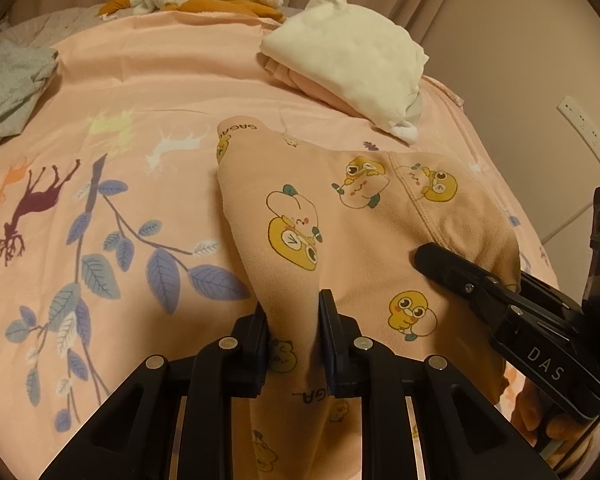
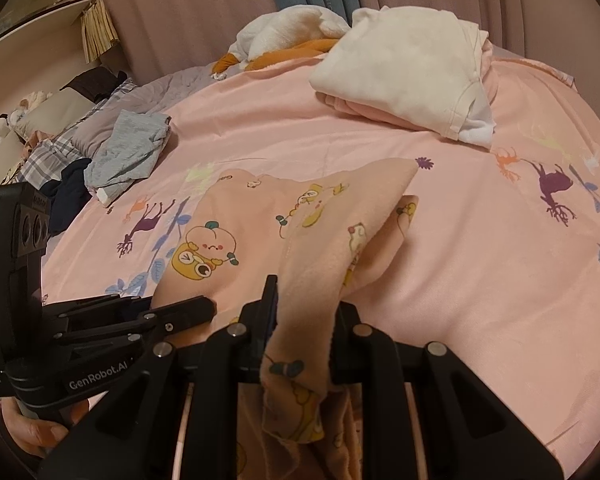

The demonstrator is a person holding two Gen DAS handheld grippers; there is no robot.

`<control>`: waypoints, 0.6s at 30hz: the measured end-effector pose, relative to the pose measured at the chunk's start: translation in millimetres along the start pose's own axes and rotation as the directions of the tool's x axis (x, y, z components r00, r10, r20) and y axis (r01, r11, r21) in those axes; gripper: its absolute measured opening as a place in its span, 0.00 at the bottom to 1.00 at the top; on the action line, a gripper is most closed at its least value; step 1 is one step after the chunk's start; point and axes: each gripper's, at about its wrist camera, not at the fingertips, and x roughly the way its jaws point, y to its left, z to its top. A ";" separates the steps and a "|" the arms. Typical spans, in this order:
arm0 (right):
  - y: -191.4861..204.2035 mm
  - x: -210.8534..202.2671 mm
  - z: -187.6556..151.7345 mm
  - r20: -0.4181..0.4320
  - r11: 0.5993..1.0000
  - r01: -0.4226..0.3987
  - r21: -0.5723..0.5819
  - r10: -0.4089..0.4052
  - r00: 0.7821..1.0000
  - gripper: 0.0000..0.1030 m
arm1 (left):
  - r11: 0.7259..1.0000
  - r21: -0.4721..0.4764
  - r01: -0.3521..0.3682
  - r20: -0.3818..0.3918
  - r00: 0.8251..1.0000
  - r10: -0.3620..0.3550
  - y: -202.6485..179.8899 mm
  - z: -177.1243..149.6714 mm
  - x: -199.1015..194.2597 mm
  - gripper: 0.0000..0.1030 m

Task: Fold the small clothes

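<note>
— Both tongs, how are they kept?
— A fold of the peach cartoon-print garment (image 1: pixel 340 216) is pinched by the left tongs (image 1: pixel 293 320); its edge is squeezed by the right tongs (image 2: pixel 306 312).
— Where is it laid?
— It is spread on the pink bedsheet (image 1: pixel 160 92).

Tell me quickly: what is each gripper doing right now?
Left gripper: closed on the peach cartoon-print garment.
Right gripper: closed on the same garment's edge.
</note>
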 end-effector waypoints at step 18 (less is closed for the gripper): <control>25.7 -30.1 -7.5 0.018 0.999 -0.017 -0.041 0.018 1.000 0.19 | 1.000 0.003 -0.015 0.025 1.000 0.015 -1.9 -11.8 -26.0 0.19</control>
